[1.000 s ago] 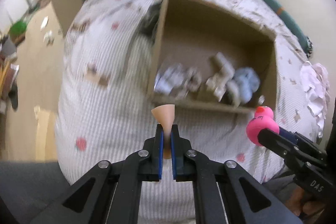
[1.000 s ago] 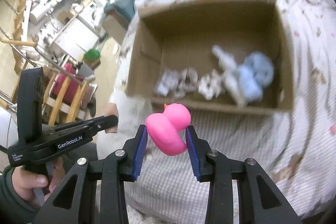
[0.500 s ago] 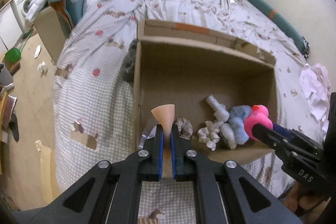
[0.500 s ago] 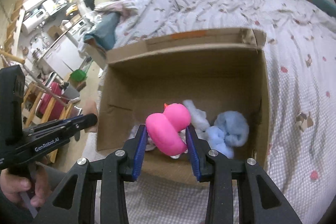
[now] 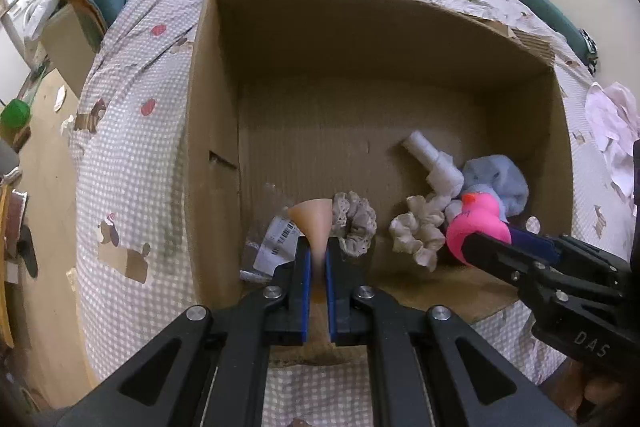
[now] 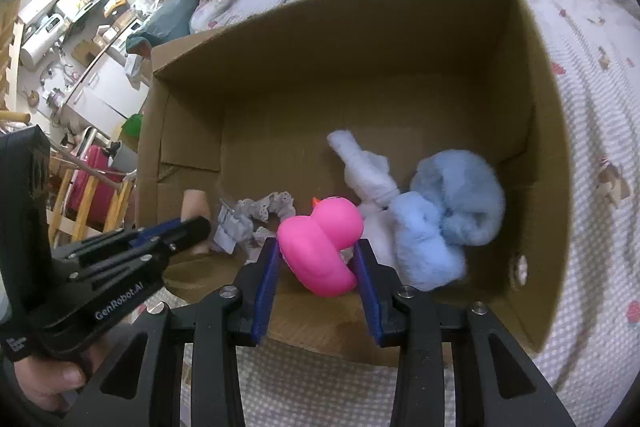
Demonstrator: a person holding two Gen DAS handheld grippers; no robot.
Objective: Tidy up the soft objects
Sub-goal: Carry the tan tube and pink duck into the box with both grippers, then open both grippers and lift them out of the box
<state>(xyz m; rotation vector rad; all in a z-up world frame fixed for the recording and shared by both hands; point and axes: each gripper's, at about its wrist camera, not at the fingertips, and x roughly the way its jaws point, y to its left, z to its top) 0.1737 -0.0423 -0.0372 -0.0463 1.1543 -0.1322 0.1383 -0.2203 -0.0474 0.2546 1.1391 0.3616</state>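
Note:
A cardboard box [image 5: 212, 131] lies open on the bed; it also shows in the right wrist view [image 6: 548, 131]. My left gripper [image 5: 318, 247] is shut on a peach cone-shaped soft piece [image 5: 314, 219], held over the box's near left part. My right gripper [image 6: 318, 247] is shut on a pink rubber duck [image 6: 320, 243], held over the box's near edge; the duck also shows in the left wrist view [image 5: 478, 223]. Inside the box lie a beige scrunchie [image 5: 354, 223], a cream scrunchie [image 5: 416, 235], a white plush [image 6: 368, 171] and a blue plush [image 6: 452, 203].
The bed [image 5: 132, 163] has a checked cover with patches. A tagged clear packet [image 5: 276, 243] lies in the box's near left corner. A second cardboard box [image 5: 68, 39] and floor clutter stand left of the bed. White clothes [image 5: 612, 123] lie at the right.
Both grippers have moved forward and over the box with their objects still held. The box interior now fills both views.

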